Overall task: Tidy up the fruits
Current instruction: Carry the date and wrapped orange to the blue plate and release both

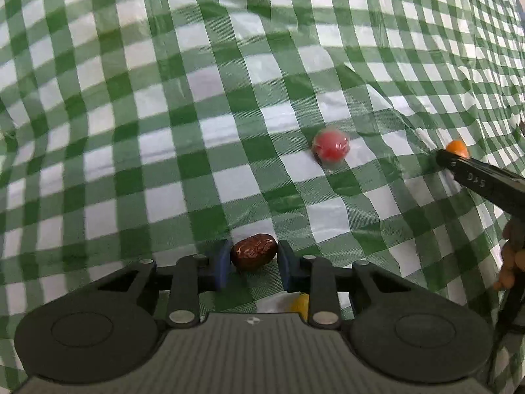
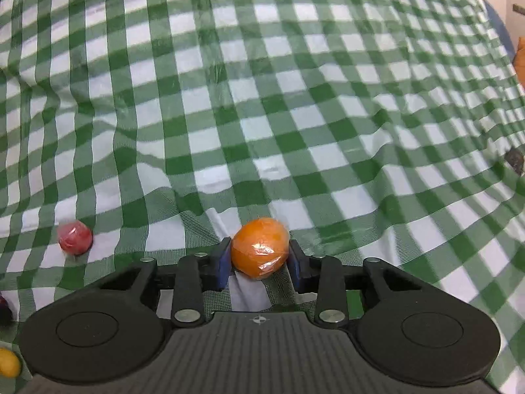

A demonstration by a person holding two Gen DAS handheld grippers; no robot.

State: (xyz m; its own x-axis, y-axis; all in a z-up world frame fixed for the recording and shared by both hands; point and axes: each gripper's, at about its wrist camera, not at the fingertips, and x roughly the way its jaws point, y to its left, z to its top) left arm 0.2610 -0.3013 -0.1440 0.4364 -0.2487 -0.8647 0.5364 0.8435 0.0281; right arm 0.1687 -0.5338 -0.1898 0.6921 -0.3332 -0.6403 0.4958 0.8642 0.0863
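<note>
In the left wrist view my left gripper (image 1: 254,257) is shut on a wrinkled brown date (image 1: 254,250) that rests low on the green checked cloth (image 1: 164,115), its blue pads pressing both ends. In the right wrist view my right gripper (image 2: 259,261) is shut on a small orange fruit (image 2: 260,246) wrapped in clear film. The left view also shows that right gripper (image 1: 451,161) at the right edge, with the orange fruit (image 1: 457,147) at its tip. A red fruit (image 1: 331,146) in film lies between the two grippers, and appears as the red fruit (image 2: 75,236) at the left of the right view.
A yellow fruit (image 1: 301,303) lies under my left gripper and shows as the yellow fruit (image 2: 8,361) at the lower left. A dark fruit (image 2: 4,308) sits at the left edge. A hand (image 1: 512,256) holds the right tool. The cloth (image 2: 295,98) is wrinkled.
</note>
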